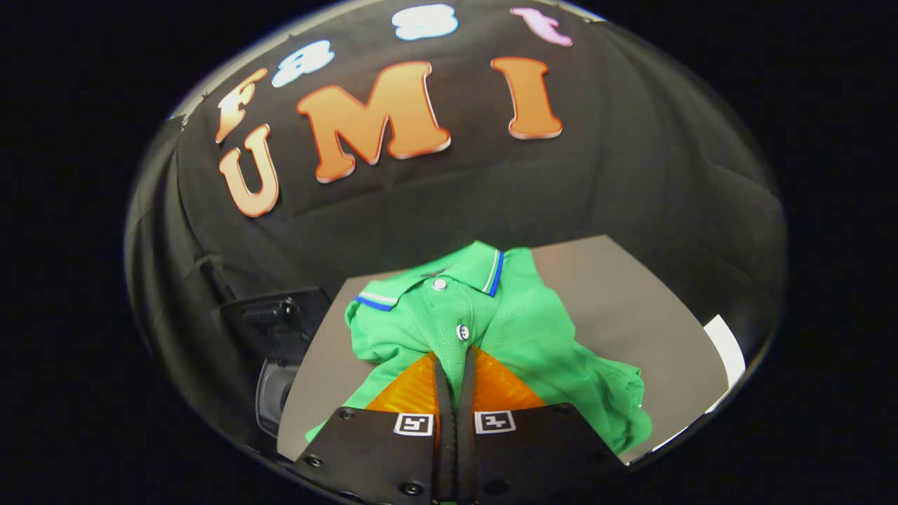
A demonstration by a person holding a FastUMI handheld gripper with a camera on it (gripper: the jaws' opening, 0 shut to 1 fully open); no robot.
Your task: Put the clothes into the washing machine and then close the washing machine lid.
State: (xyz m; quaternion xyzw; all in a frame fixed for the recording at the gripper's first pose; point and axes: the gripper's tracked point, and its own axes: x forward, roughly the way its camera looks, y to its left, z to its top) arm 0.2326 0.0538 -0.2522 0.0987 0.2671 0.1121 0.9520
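Observation:
A green polo shirt (pixel 519 330) with a blue-and-white striped collar and white buttons lies bunched on the grey tabletop (pixel 631 315). My gripper (pixel 454 356) is shut on the shirt's button placket. A thin fold of green cloth runs between the two orange fingers (pixel 417 389). The rest of the shirt spreads ahead of the fingers and to their right. Left of the table, lower down, stands a dark washing machine (pixel 275 389) with a round glassy part, and a black raised panel (pixel 270 319) above it. In the dim light I cannot make out whether its lid is up.
The grey tabletop reaches the black cloth wall behind the shirt. A white sheet (pixel 726 351) lies at the table's far right edge. Bare table shows to the right of the shirt and beyond it.

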